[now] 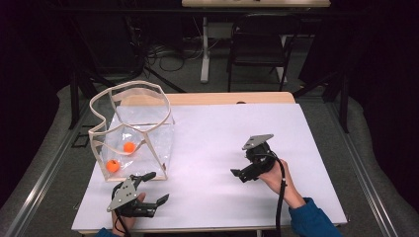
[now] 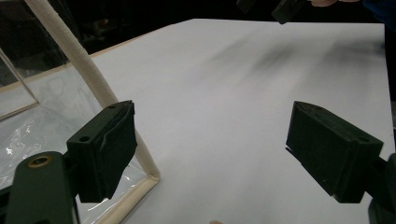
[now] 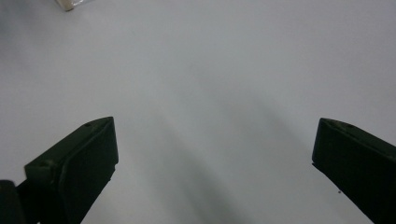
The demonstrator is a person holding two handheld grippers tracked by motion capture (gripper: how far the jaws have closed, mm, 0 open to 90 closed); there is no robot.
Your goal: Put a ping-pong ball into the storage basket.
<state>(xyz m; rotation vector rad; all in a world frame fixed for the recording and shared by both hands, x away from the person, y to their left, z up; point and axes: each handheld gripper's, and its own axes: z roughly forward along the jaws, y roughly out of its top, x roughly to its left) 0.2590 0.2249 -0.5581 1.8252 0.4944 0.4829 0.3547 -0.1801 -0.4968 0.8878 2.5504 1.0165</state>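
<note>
The black two-jaw left gripper (image 1: 153, 187) sat at seven o'clock, jaws spread wide; the black two-jaw right gripper (image 1: 237, 174) at four o'clock, likewise spread.

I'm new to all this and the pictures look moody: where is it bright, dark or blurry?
High view: the white table is brightly lit, the room behind nearly black, and the clear bag glints. Left gripper view: soft grey shadows smear the tabletop, and the right gripper far off is blurred. Right gripper view: dim, greyish light, with faint diffuse shadows between the jaws.
</note>
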